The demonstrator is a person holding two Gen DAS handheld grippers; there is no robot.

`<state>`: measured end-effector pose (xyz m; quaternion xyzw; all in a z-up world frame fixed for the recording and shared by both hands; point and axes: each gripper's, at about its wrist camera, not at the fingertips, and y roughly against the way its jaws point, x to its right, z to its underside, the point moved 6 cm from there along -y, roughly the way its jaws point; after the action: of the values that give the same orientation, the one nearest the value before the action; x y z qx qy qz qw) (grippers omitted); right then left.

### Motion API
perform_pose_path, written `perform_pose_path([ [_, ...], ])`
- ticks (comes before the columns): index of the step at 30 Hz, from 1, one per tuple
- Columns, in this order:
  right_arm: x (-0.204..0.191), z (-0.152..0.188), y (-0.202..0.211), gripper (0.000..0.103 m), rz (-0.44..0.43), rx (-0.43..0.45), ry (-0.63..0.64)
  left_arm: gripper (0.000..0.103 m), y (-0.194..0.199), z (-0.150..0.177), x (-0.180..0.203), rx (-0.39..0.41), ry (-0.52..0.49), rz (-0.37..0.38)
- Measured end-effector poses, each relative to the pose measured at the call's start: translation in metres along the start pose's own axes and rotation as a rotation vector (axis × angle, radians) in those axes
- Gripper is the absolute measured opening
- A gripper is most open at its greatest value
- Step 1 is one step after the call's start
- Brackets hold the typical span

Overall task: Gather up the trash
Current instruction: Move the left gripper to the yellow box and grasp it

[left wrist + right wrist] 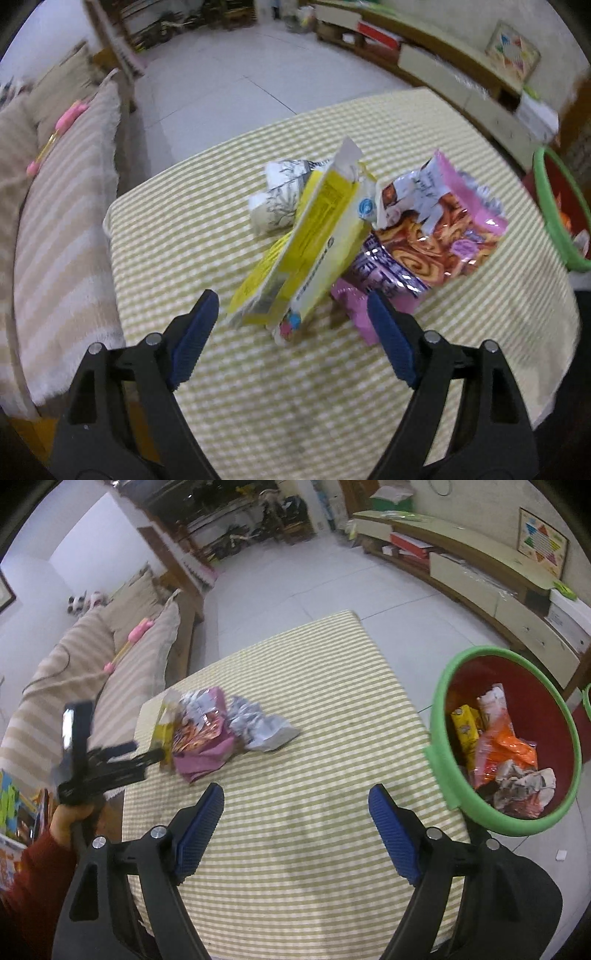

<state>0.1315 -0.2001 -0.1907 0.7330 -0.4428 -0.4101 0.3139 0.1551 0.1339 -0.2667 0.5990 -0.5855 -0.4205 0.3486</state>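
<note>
A pile of trash lies on the striped table (295, 406): a yellow carton (310, 236) leaning up, a pink snack wrapper (439, 225) to its right, and a crumpled white wrapper (277, 195) behind. My left gripper (291, 325) is open, its blue pads either side of the carton's near end, not touching. In the right wrist view the same pile (207, 731) and a grey-white wrapper (262, 727) lie mid-table, with the left gripper (147, 755) beside them. My right gripper (295, 812) is open and empty above the table. A red bin with a green rim (439, 760) holds several wrappers.
A striped sofa (62, 240) runs along the table's left side. A low cabinet (480, 576) stands along the far right wall. The bin's rim (546, 206) shows at the table's right edge in the left wrist view. Tiled floor (295, 576) lies beyond.
</note>
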Motion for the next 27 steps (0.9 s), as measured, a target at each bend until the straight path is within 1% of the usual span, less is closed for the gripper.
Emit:
perform_pose_path([
  [1, -0.002, 0.001, 0.0, 0.078, 0.002, -0.004, 0.006, 0.078, -0.004, -0.002, 0.001, -0.008, -0.004, 0.008],
  [2, -0.003, 0.001, 0.0, 0.078, 0.005, -0.007, 0.01, 0.062, -0.008, -0.003, 0.001, -0.019, -0.004, 0.024],
  [3, -0.004, 0.002, 0.0, 0.078, 0.007, -0.01, 0.012, 0.056, -0.013, -0.005, 0.002, -0.034, -0.004, 0.02],
  [4, -0.005, 0.002, 0.0, 0.078, 0.01, -0.014, 0.014, 0.05, -0.013, -0.006, 0.001, -0.031, -0.01, -0.001],
  [5, -0.007, 0.004, -0.001, 0.078, 0.013, -0.016, 0.015, 0.042, -0.011, -0.007, 0.001, -0.026, -0.009, 0.006],
  [8, -0.014, 0.003, -0.004, 0.078, 0.021, -0.029, 0.04, 0.03, 0.003, -0.004, 0.002, -0.008, 0.028, 0.063],
  [11, -0.026, -0.004, -0.011, 0.078, 0.017, -0.047, 0.103, 0.025, 0.02, 0.012, -0.001, 0.009, 0.086, 0.106],
  [15, -0.057, -0.014, -0.03, 0.079, 0.001, -0.095, 0.229, 0.025, 0.044, 0.044, -0.005, 0.016, 0.174, 0.152],
  [16, -0.067, -0.017, -0.037, 0.079, -0.022, -0.108, 0.245, 0.025, 0.05, 0.055, -0.007, 0.013, 0.215, 0.172],
  [17, -0.078, -0.019, -0.044, 0.081, -0.069, -0.127, 0.239, 0.025, 0.055, 0.063, -0.008, 0.009, 0.254, 0.191],
  [20, -0.097, -0.021, -0.068, 0.082, -0.198, -0.213, 0.129, 0.026, 0.063, 0.089, -0.015, 0.0, 0.361, 0.232],
  [21, -0.101, -0.02, -0.076, 0.082, -0.254, -0.244, 0.065, 0.026, 0.064, 0.096, -0.011, -0.004, 0.389, 0.239],
  [22, -0.104, -0.018, -0.088, 0.082, -0.309, -0.276, -0.026, 0.026, 0.066, 0.104, -0.01, -0.007, 0.408, 0.242],
  [24, -0.106, -0.016, -0.104, 0.082, -0.328, -0.295, -0.132, 0.026, 0.063, 0.111, -0.011, -0.016, 0.442, 0.247],
  [27, -0.11, -0.018, -0.124, 0.082, -0.308, -0.268, -0.224, 0.027, 0.057, 0.123, -0.01, -0.032, 0.498, 0.27],
])
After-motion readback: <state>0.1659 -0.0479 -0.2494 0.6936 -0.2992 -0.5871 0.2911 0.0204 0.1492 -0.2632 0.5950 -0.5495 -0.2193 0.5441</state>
